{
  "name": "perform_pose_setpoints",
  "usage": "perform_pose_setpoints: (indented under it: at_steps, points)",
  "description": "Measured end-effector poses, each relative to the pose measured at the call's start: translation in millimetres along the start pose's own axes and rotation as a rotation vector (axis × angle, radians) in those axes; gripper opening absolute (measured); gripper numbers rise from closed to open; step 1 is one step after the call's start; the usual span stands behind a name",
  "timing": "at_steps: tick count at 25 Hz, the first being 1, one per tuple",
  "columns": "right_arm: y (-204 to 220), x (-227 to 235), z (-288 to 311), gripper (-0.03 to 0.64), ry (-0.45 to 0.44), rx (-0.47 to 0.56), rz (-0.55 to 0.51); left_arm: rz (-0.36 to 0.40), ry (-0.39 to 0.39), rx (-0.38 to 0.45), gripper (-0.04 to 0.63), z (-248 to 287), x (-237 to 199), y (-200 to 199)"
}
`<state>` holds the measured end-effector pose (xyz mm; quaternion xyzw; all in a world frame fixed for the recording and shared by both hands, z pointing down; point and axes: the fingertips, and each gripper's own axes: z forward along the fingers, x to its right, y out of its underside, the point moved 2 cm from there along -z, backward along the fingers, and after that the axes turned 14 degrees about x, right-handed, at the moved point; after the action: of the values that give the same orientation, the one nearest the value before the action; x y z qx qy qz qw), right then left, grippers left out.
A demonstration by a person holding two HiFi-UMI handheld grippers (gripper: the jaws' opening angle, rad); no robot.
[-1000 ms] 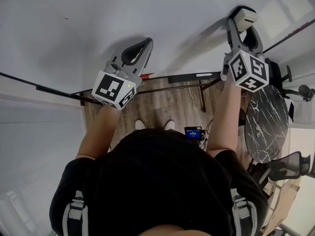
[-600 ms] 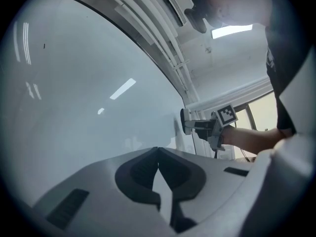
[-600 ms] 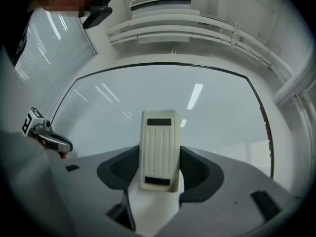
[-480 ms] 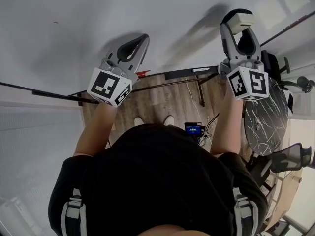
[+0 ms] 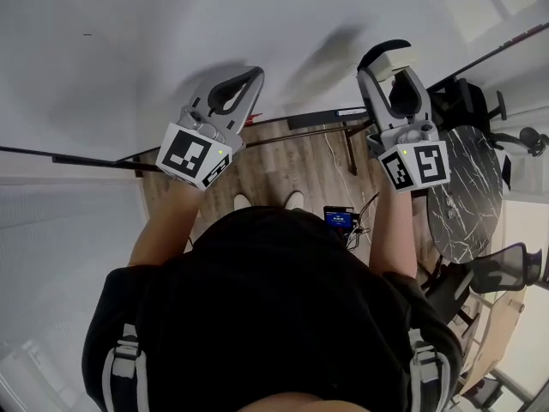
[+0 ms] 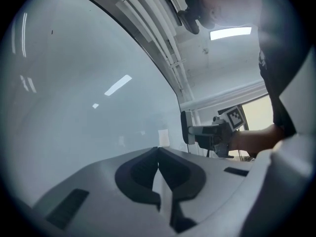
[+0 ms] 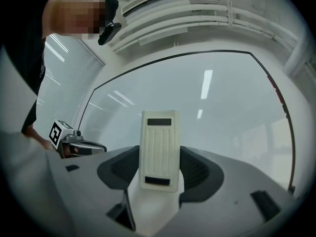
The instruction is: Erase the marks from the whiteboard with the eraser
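The whiteboard fills the top of the head view and bears one tiny dark mark at the upper left, the same mark showing in the left gripper view. My right gripper is shut on the cream ribbed eraser, whose end lies against the board. My left gripper is shut with nothing in it, its tips by the board's lower part. In the left gripper view the eraser shows off to the right.
The board's tray runs along its lower edge above a wooden floor. A round marble table and office chairs stand at the right. Window blinds are at the left.
My right gripper has carried the eraser leftward and down across the board. The left gripper has shifted only slightly and stays shut.
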<state>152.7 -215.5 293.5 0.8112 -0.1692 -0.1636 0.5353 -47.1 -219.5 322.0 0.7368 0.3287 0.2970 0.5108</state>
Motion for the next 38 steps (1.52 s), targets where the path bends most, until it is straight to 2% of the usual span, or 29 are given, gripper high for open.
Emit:
perform_pose_setpoints:
  at_steps: [4, 9, 16, 20, 29, 38]
  points:
    - [24.3, -21.1, -9.2, 0.252, -0.026, -0.033, 0.100, -0.023, 0.020, -0.018, 0.005, -8.5, 8.6, 12.2]
    - [55.7, -49.0, -17.9, 0.252, -0.054, -0.085, 0.053, -0.046, 0.048, -0.040, 0.005, -20.2, 20.8, 26.8]
    - [87.2, -89.3, -28.2, 0.252, -0.121, -0.124, 0.113, -0.033, 0.056, -0.064, 0.005, -37.0, 38.1, 42.3]
    - [99.8, -106.3, -34.4, 0.252, -0.172, -0.142, 0.123, -0.059, 0.058, -0.090, 0.005, -45.8, 45.0, 54.2]
    - [111.2, -113.8, -42.8, 0.251, -0.186, -0.151, 0.139, -0.085, 0.043, -0.123, 0.005, -55.4, 47.0, 69.0]
    - [113.0, -113.3, -41.9, 0.252, -0.193, -0.149, 0.132, -0.083, 0.046, -0.114, 0.005, -52.9, 43.8, 69.9]
